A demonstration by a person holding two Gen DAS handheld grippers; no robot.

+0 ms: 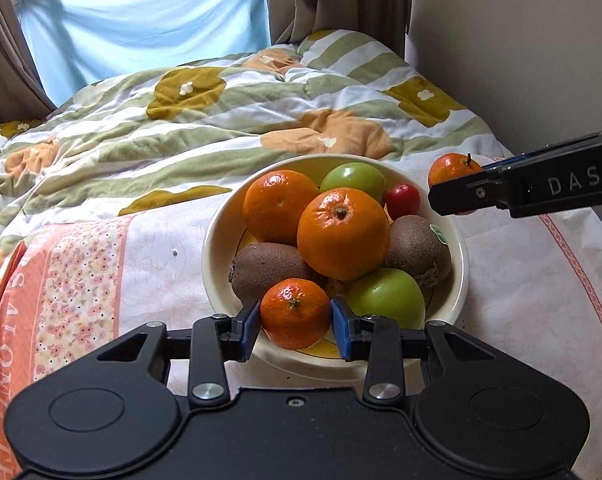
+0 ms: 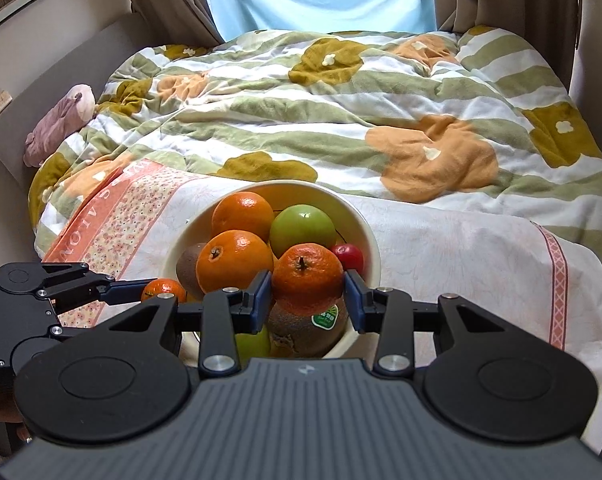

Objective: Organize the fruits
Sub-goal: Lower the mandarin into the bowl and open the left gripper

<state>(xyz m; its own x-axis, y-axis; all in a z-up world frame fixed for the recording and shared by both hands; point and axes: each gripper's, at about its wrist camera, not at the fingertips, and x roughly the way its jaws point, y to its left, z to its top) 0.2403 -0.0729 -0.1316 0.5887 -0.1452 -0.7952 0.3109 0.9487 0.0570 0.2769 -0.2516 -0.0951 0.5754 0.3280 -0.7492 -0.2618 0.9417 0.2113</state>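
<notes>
A bed (image 2: 481, 92) covered by a rumpled quilt (image 1: 181, 120) with green stripes and orange and mustard flowers. A white cloth (image 1: 521, 280) with a pink floral border (partly lettered) is spread over the near end. On the cloth sits a cream bowl (image 1: 211, 240).

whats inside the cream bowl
The cream bowl holds two large oranges, two green apples, two kiwis and a small red fruit. Anything beneath this pile is covered.
</notes>
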